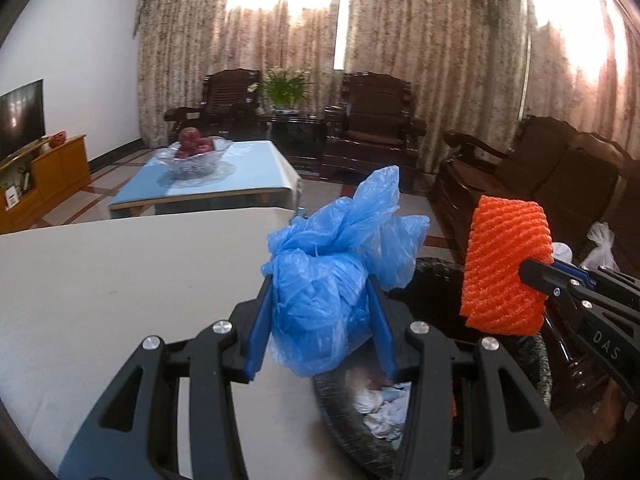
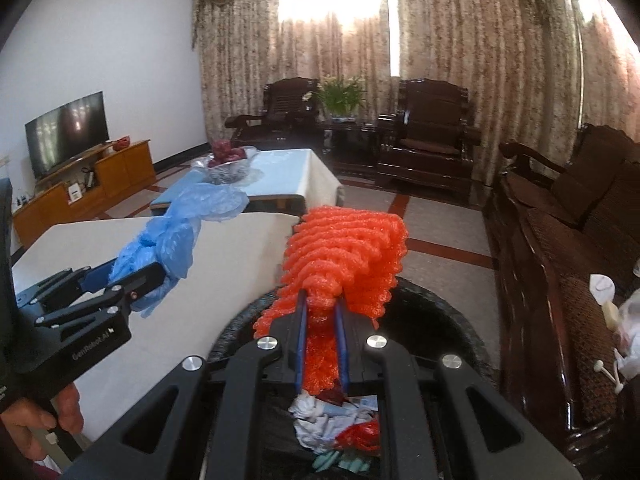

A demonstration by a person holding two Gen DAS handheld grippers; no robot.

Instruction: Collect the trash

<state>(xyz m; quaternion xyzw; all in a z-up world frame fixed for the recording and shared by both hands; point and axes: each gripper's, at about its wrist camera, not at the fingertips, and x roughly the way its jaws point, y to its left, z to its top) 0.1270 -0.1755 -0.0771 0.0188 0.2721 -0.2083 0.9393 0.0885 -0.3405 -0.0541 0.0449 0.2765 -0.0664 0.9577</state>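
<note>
Between the blue pads of the left gripper [image 1: 320, 312] sits a crumpled blue plastic bag [image 1: 332, 268], squeezed from both sides; its knotted top flares up and past the fingertips. Directly under those jaws, and a little to their right, lies the dark rim of a round waste bin [image 1: 340, 420], with crumpled white tissue [image 1: 380, 404] visible inside.

The right gripper [image 2: 322, 300] is clenched nearly flat on an orange foam fruit net [image 2: 344, 252] — the mesh is pinched to a thin strip between the pads and fans out wide beyond the tips. Below these jaws the same bin [image 2: 440, 304] opens, holding white tissue [image 2: 316, 416], a scrap of red netting [image 2: 360, 436] and some pale green bits. A hand [image 2: 48, 416] grips the handle of the left gripper, off to the left of the right jaws.

To the left of both grippers stretches a pale tabletop [image 1: 120, 280], its edge just beside the bin. Beyond the fingertips stands a low table with a light blue cover [image 1: 208, 176] bearing a glass bowl of red fruit [image 1: 192, 152]. To the right runs a dark wooden sofa [image 2: 568, 240]. Farther ahead — two dark wooden armchairs [image 1: 372, 120] flank a potted plant [image 1: 284, 88] before patterned curtains [image 1: 400, 40], and a television [image 2: 66, 132] stands far left on an orange cabinet [image 2: 92, 184].
</note>
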